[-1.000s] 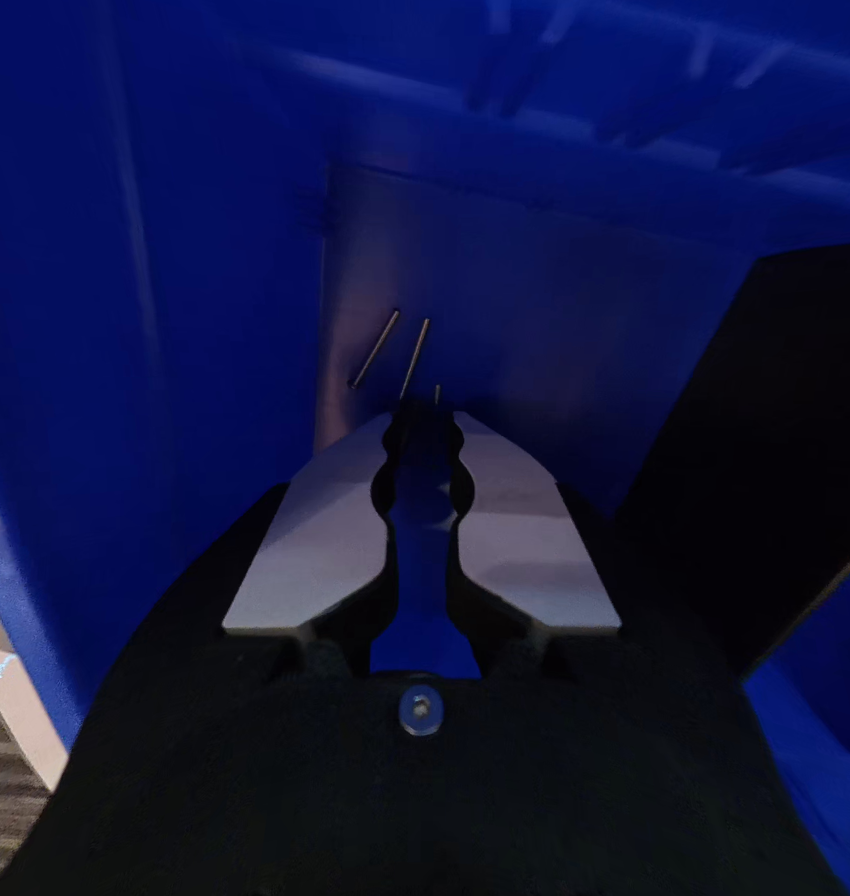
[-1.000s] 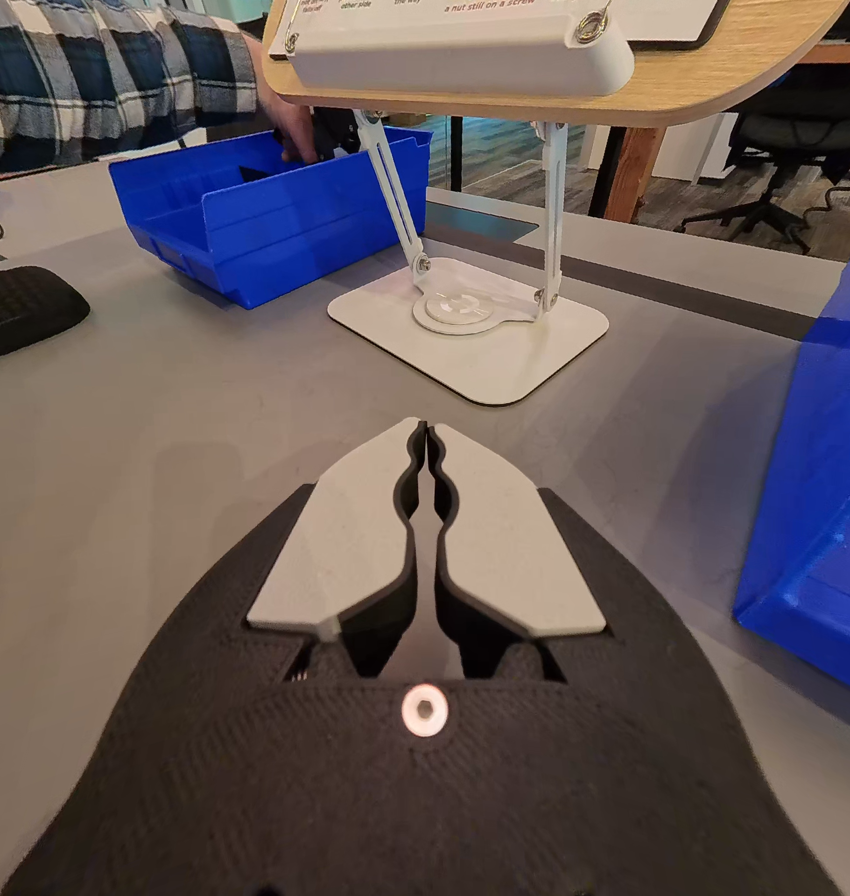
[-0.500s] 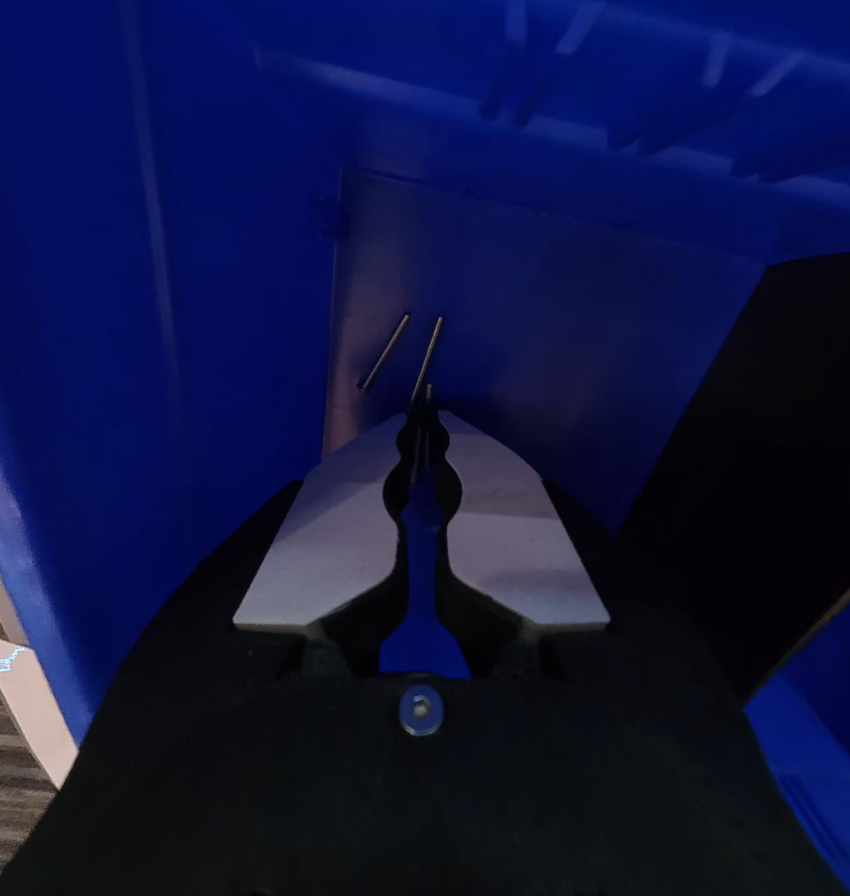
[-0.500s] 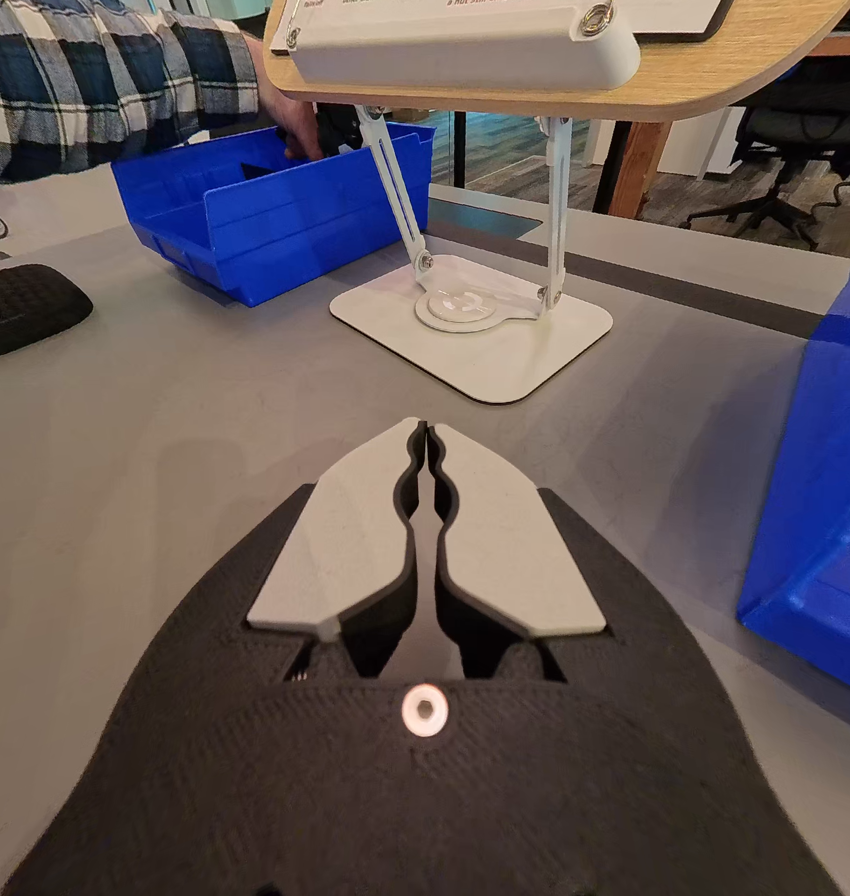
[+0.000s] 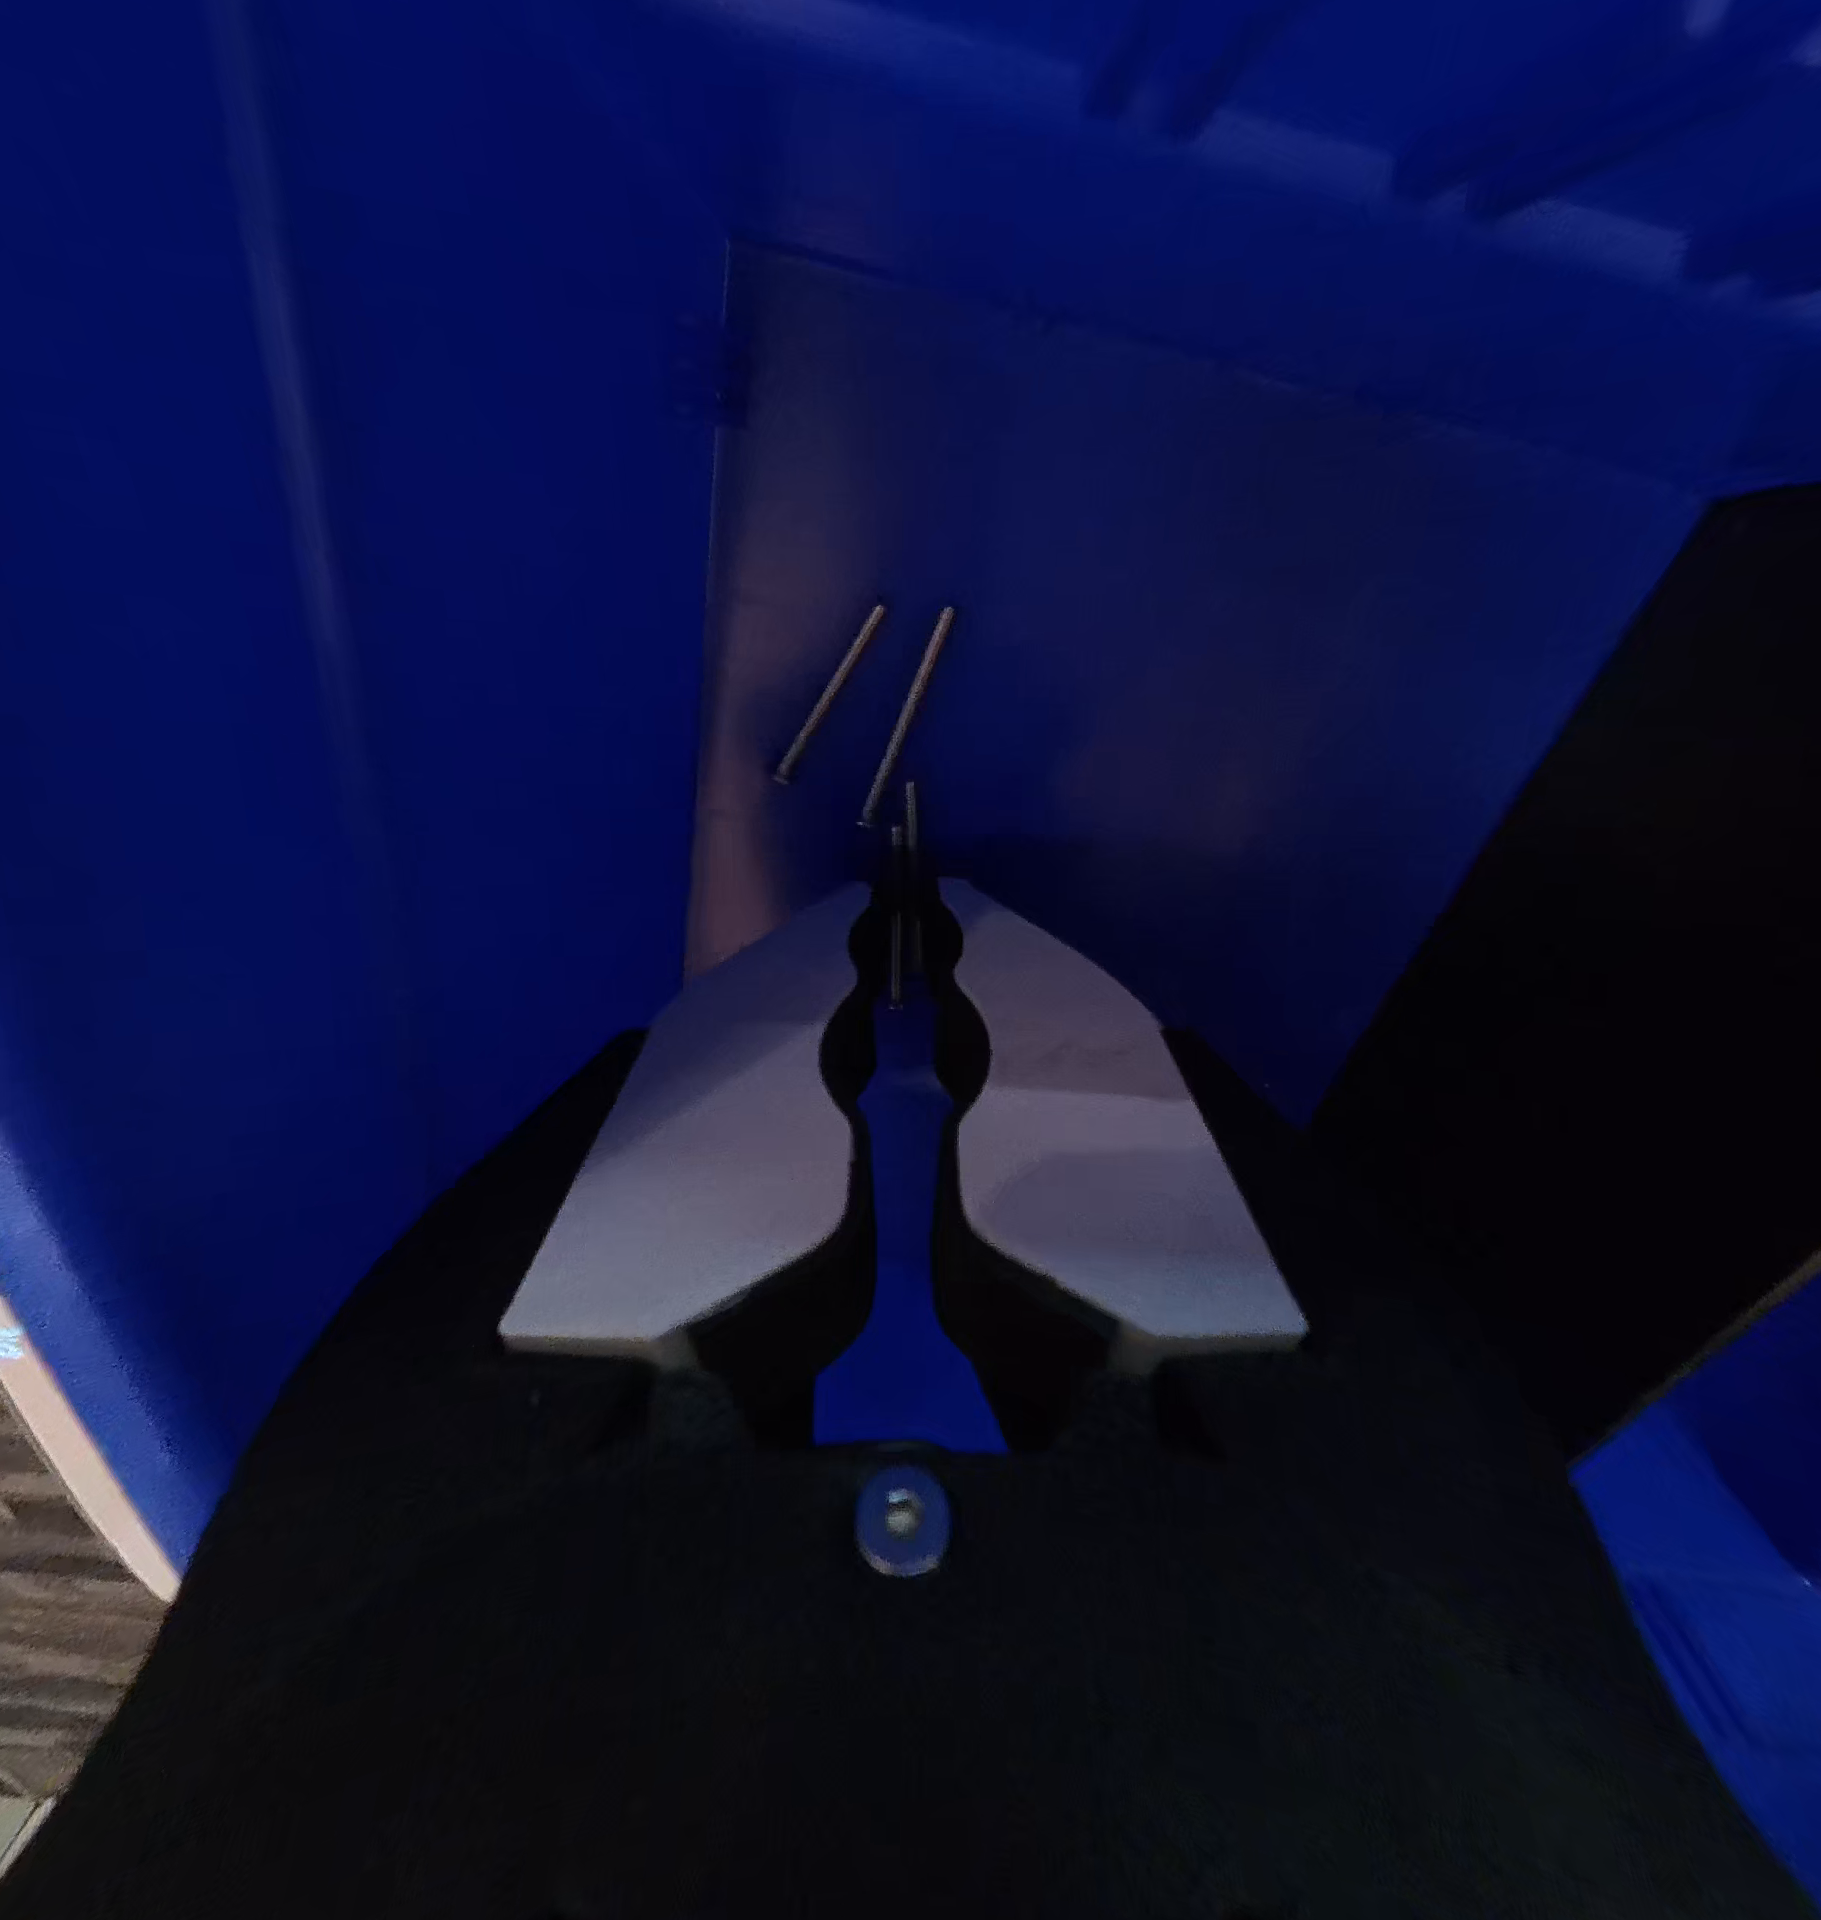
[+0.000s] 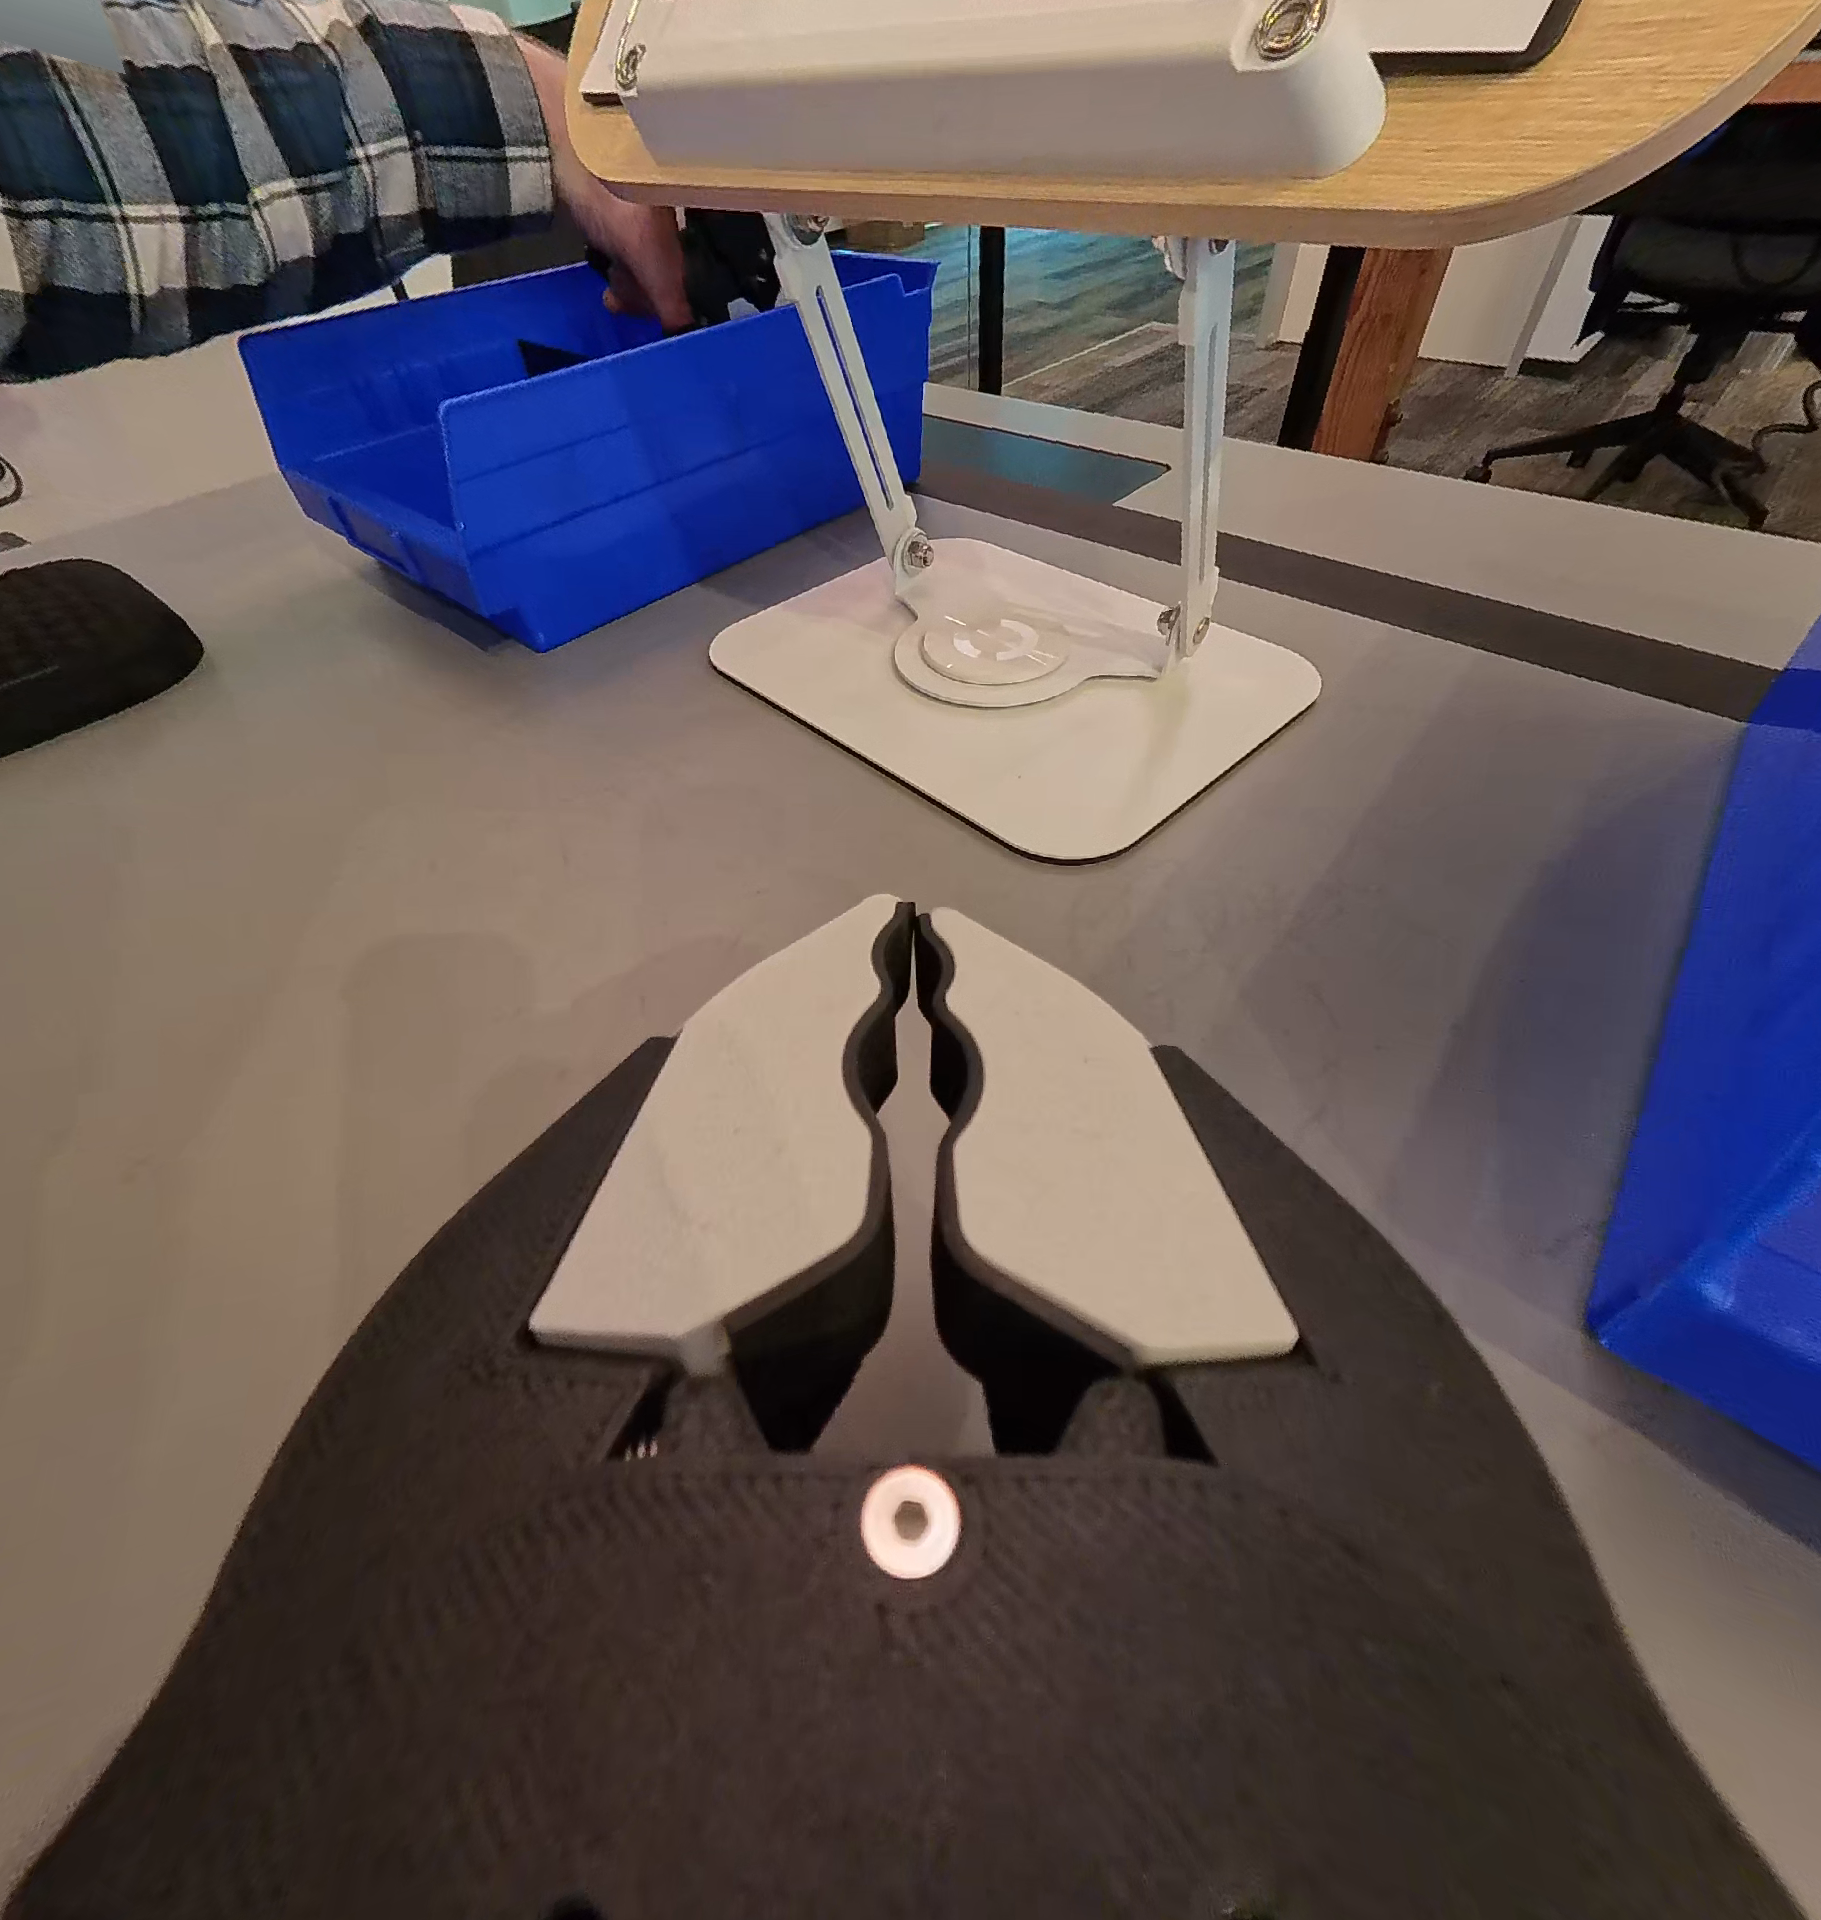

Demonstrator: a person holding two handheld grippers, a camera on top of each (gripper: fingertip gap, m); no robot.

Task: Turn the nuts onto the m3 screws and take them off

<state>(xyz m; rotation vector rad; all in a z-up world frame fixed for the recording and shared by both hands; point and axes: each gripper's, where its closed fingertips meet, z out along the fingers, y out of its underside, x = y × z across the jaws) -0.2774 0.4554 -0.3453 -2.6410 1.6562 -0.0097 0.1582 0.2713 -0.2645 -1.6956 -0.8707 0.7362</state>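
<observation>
My left gripper (image 5: 904, 888) is deep inside a blue bin (image 5: 366, 623), low over its floor. Its pads are closed on a thin metal screw (image 5: 894, 935) that runs lengthwise between the fingertips. A second thin rod (image 5: 911, 831) shows right beside it at the tips. Two more long screws (image 5: 831, 694) (image 5: 908, 715) lie loose on the bin floor just ahead. My right gripper (image 6: 914, 920) is shut with nothing between its pads, above the grey table (image 6: 366, 883). In the right wrist view the same bin (image 6: 594, 488) stands at the back left, with a person's hand (image 6: 636, 260) reaching into it.
A black divider (image 5: 1612, 831) stands on the right inside the bin. A white stand (image 6: 1020, 727) holding a wooden board (image 6: 1405, 177) is ahead of my right gripper. Another blue bin (image 6: 1779, 1039) is at the right edge, a black pad (image 6: 54, 644) at the left. One gripper's finger ends stand about 50 centimetres off the other's.
My left gripper's pads closed from a wider gap onto the thin screw and drew back slightly with it. My right gripper stayed shut and barely moved.
</observation>
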